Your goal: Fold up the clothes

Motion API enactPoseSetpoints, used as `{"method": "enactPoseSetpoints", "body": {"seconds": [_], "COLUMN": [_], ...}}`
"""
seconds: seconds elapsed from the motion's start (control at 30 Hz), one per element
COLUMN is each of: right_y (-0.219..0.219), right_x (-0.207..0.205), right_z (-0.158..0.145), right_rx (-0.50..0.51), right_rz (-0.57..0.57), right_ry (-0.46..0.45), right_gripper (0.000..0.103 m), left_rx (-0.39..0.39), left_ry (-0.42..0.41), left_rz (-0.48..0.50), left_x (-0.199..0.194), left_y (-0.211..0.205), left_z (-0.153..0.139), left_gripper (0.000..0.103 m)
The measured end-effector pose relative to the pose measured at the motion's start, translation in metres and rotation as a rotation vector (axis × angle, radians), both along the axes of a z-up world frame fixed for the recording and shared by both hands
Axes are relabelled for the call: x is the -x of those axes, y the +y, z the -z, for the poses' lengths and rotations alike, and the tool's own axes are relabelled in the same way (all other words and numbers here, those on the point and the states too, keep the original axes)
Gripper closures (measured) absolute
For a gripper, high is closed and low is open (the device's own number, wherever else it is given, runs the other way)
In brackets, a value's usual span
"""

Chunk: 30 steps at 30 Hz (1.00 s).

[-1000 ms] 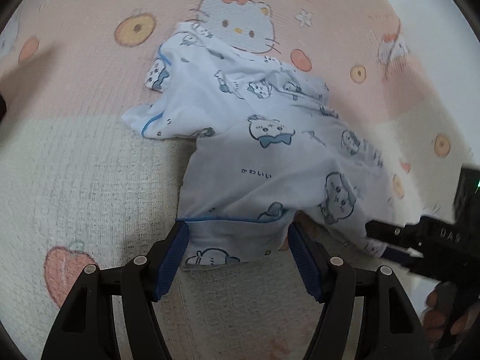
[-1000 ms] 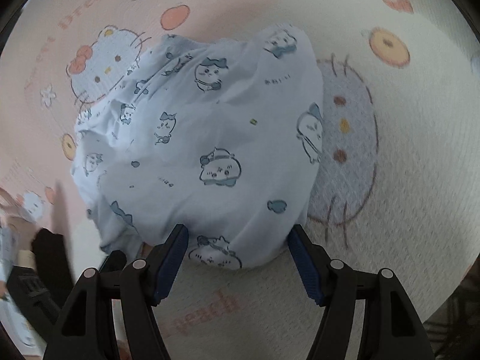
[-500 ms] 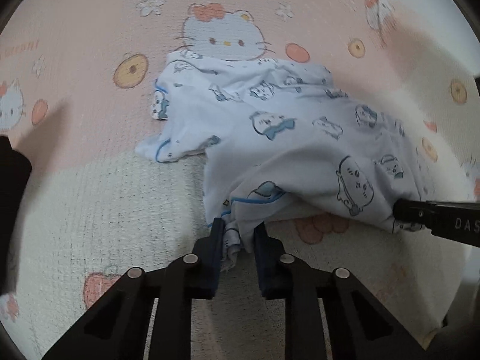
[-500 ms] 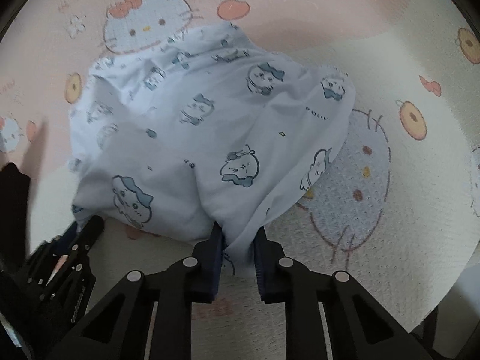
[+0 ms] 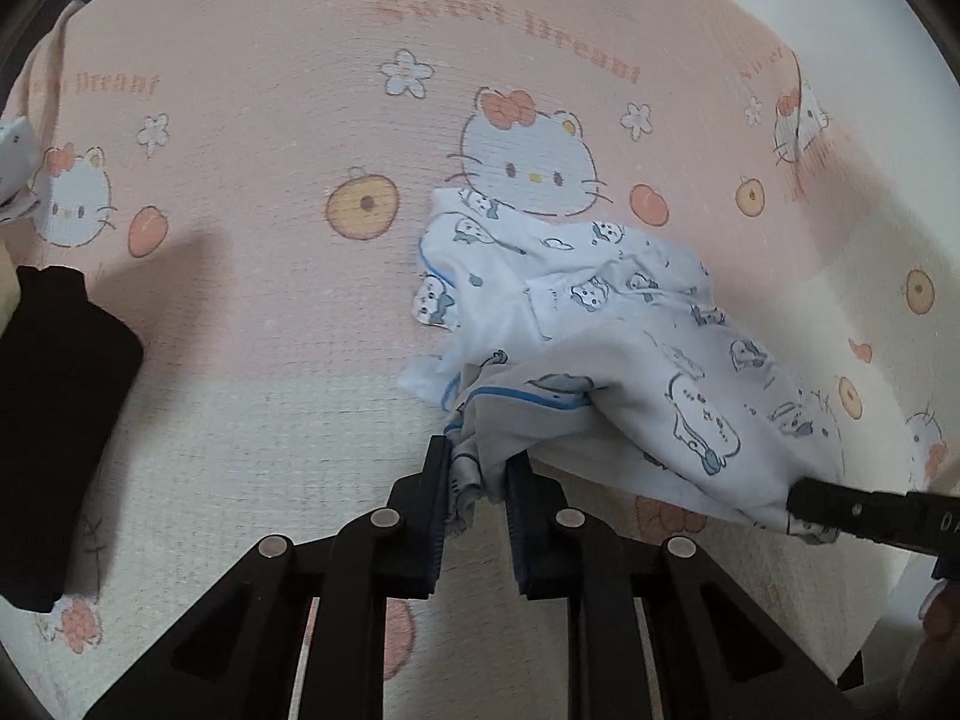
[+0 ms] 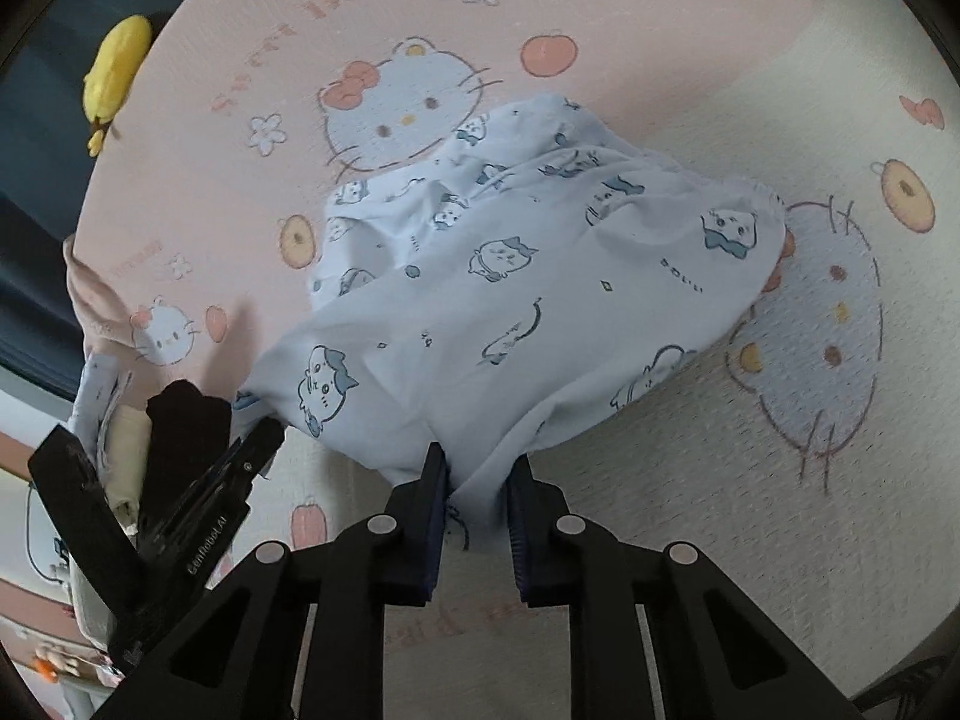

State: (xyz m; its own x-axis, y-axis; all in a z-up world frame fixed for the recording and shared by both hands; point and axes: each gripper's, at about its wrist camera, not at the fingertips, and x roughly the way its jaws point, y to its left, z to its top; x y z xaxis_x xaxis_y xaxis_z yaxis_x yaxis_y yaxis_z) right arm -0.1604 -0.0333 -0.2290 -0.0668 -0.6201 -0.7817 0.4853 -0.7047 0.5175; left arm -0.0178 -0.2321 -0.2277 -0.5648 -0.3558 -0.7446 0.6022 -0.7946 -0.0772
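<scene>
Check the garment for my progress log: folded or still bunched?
Bunched, not folded. The garment lies crumpled and creased on the blanket, near edge lifted by the left gripper and right gripper.

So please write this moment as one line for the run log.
stage: fold start | left hand-held gripper: shut on white cartoon-print cotton garment | right hand-held gripper: shut on garment | surface: pink cat-print blanket
</scene>
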Motion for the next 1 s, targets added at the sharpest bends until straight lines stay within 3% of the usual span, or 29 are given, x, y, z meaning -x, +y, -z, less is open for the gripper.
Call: {"method": "enactPoseSetpoints", "body": {"seconds": [0.2,0.4,0.47,0.57,0.67,0.7,0.73,0.8,0.9,1.0], "right_y": [-0.004,-0.006,0.000,0.009,0.018,0.021,0.024,0.030,0.039,0.047], "right_x": [-0.015,-0.030,-0.025,-0.016,-0.008,-0.006,-0.003,0.003,0.010,0.017], "right_z": [-0.002,-0.005,-0.007,-0.010,-0.013,-0.015,-0.016,-0.018,-0.019,-0.016], "right_rx": [0.014,0.036,0.035,0.034,0.033,0.033,0.033,0.032,0.032,0.035], "right_rz": [-0.022,-0.039,-0.004,0.048,0.101,0.118,0.136,0.171,0.219,0.247], "right_ry": [0.002,-0.006,-0.001,0.006,0.013,0.015,0.017,0.022,0.021,-0.008], "right_gripper": [0.087,0.086,0.084,0.075,0.075,0.075,0.074,0.073,0.067,0.063], "left_rx": [0.014,-0.055,-0.129,-0.334,-0.468,-0.495,-0.514,-0.528,-0.529,-0.481], "left_ry": [0.016,0.065,0.092,0.113,0.179,0.210,0.239,0.281,0.319,0.282], "left_rz": [0.002,-0.015,-0.025,-0.051,-0.106,-0.129,-0.154,-0.183,-0.212,-0.209], "left_x": [-0.010,-0.026,-0.030,-0.035,-0.046,-0.051,-0.055,-0.063,-0.072,-0.072], "left_y": [0.000,-0.015,-0.025,-0.042,-0.054,-0.057,-0.060,-0.062,-0.063,-0.059], "left_z": [-0.020,-0.038,-0.038,-0.031,-0.032,-0.033,-0.036,-0.041,-0.049,-0.056], "left_gripper": [0.088,0.088,0.088,0.086,0.079,0.067,0.045,0.032,0.032,0.032]}}
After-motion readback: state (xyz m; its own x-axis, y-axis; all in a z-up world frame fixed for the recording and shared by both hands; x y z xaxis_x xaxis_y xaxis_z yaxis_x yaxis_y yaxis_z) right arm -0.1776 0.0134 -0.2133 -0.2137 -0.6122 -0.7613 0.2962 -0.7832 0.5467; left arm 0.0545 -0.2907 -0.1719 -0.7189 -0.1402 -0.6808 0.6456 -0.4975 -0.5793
